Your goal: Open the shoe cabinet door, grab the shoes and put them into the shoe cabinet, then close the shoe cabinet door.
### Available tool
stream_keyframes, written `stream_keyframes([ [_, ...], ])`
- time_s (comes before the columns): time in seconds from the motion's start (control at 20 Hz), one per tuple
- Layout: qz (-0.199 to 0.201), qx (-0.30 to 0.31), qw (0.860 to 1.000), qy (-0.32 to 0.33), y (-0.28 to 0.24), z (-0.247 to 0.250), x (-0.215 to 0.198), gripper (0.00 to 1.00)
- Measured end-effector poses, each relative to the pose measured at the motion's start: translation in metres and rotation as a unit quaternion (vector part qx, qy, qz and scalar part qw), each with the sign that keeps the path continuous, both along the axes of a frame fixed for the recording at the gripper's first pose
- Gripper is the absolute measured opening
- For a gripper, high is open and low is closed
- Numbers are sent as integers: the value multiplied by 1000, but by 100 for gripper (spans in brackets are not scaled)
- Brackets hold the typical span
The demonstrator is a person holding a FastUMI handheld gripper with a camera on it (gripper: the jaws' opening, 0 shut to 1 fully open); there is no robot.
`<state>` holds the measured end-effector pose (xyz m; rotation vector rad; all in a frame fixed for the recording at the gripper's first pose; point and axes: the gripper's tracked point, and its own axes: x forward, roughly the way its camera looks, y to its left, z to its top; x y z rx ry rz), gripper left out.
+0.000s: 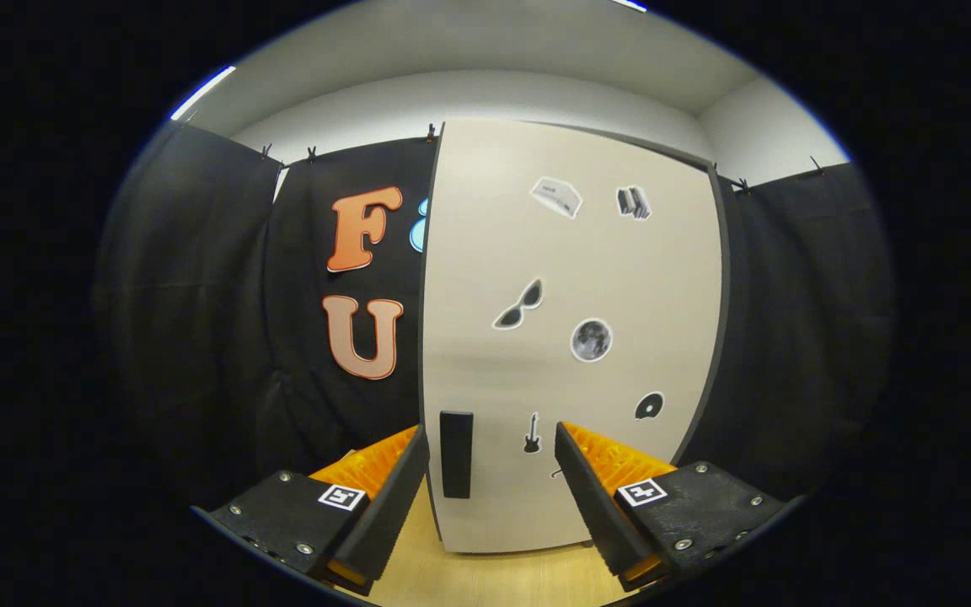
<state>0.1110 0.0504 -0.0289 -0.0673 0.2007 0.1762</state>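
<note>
A tall cream shoe cabinet door [574, 278] with dark edges stands shut ahead of me, dotted with small stickers. Its black upright handle [456, 453] sits low on the door's left side. My gripper [492, 443] is open, its fingers spread wide, and the handle shows between them, nearer the left finger and a short way beyond the tips. Nothing is held between the fingers.
The cabinet stands on a light wooden floor [494, 577]. Black cloth walls [190, 320] hang left and right of it, with a white wall and ceiling above.
</note>
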Motion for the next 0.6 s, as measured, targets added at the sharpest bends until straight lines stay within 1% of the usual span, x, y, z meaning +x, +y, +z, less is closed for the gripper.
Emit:
stream_keyframes([
  [0.2, -29, 1, 999, -27, -35, 35, -32, 93],
  [0.25, -39, -1, 999, -28, -32, 24, -34, 93],
  [0.45, -76, -10, 997, -29, -50, 24, -60, 93],
  [0.6, -89, -6, 996, -24, -61, 23, -81, 93],
])
